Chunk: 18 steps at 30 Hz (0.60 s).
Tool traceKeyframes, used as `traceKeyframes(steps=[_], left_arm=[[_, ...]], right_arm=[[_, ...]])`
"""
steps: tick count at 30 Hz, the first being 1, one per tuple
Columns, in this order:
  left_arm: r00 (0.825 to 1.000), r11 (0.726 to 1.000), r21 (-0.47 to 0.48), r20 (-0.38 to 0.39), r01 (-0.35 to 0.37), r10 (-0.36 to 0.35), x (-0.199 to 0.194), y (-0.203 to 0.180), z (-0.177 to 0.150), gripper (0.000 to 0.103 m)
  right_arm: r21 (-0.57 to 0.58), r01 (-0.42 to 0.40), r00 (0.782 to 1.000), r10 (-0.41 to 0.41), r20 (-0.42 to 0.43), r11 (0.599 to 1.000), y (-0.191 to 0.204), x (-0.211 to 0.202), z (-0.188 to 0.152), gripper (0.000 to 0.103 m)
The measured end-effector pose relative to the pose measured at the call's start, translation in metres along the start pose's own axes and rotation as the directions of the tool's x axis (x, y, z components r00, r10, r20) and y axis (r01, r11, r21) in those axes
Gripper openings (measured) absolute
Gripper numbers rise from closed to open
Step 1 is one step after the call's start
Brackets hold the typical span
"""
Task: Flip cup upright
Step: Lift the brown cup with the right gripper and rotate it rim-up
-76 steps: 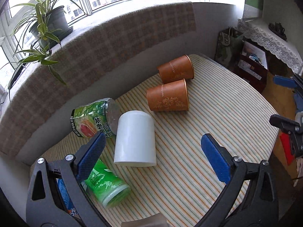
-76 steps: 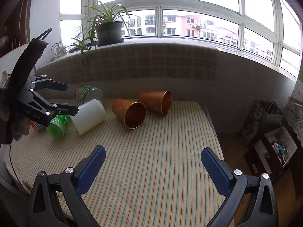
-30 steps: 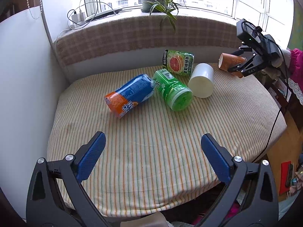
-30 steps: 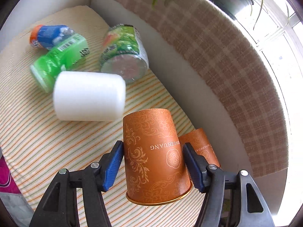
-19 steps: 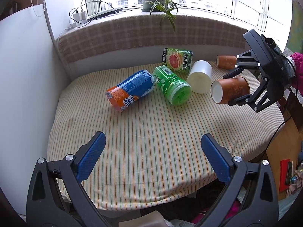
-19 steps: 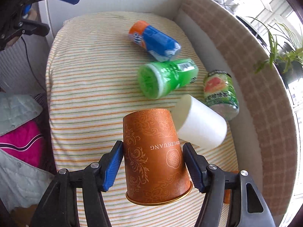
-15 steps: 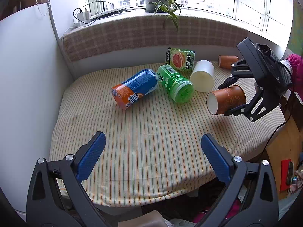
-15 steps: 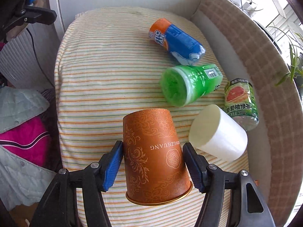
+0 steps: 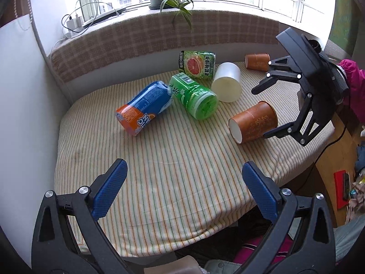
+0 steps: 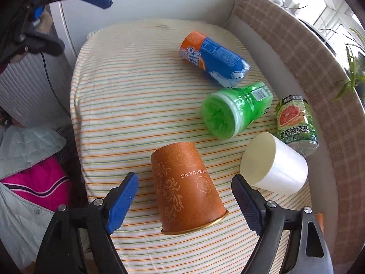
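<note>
While the left hand-held gripper (image 9: 182, 189) hangs spread wide over the striped worktop (image 9: 159, 155) in the left wrist view, the brown cup (image 9: 253, 122) lies on its side at three o'clock, its white bottom facing nine o'clock. The right hand-held gripper (image 9: 260, 111) stands spread around the cup's mouth end. A white cup (image 9: 227, 82), a green bottle (image 9: 194, 96), a blue-orange can (image 9: 143, 107) and a grapefruit can (image 9: 197, 64) lie toward twelve o'clock; a second brown cup (image 9: 257, 62) lies at one o'clock.

From the right wrist view, the right hand-held gripper (image 10: 186, 202) is spread, both pads clear of the brown cup (image 10: 187, 191), which lies between them, mouth toward six o'clock. The white cup (image 10: 273, 167) sits at three o'clock, the green bottle (image 10: 235, 110) at one o'clock.
</note>
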<state>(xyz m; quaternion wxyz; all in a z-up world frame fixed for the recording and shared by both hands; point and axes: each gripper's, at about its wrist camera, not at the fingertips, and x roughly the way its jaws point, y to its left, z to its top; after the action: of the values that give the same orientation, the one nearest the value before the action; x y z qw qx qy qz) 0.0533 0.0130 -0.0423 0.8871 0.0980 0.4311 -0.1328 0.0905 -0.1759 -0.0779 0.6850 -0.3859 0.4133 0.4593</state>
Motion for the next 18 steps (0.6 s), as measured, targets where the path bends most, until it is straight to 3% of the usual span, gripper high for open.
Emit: traceKeyframes(steps=[4, 9, 12, 18], left_arm=[[0.998, 0.98, 0.193, -0.011, 0.055, -0.054, 0.013, -0.034, 0.023, 0.103], [0.989, 0.914, 0.379, -0.082, 0.144, -0.122, 0.041, -0.075, 0.05, 0.103], [0.981, 0.864, 0.468, -0.145, 0.185, -0.131, 0.064, -0.099, 0.062, 0.103], [0.96, 0.764, 0.6, -0.264, 0.237, -0.091, 0.107, -0.138, 0.072, 0.103]], right_arm=[[0.221, 0.051, 0.991, -0.077, 0.108, 0.974, -0.003, -0.037, -0.032, 0.09], [0.501, 0.091, 0.969, -0.193, 0.155, 0.861, 0.013, -0.07, -0.088, 0.09], [0.634, 0.13, 0.952, -0.275, 0.136, 0.762, 0.031, -0.084, -0.124, 0.09], [0.85, 0.126, 0.936, -0.345, 0.069, 0.512, 0.056, -0.099, -0.191, 0.091]])
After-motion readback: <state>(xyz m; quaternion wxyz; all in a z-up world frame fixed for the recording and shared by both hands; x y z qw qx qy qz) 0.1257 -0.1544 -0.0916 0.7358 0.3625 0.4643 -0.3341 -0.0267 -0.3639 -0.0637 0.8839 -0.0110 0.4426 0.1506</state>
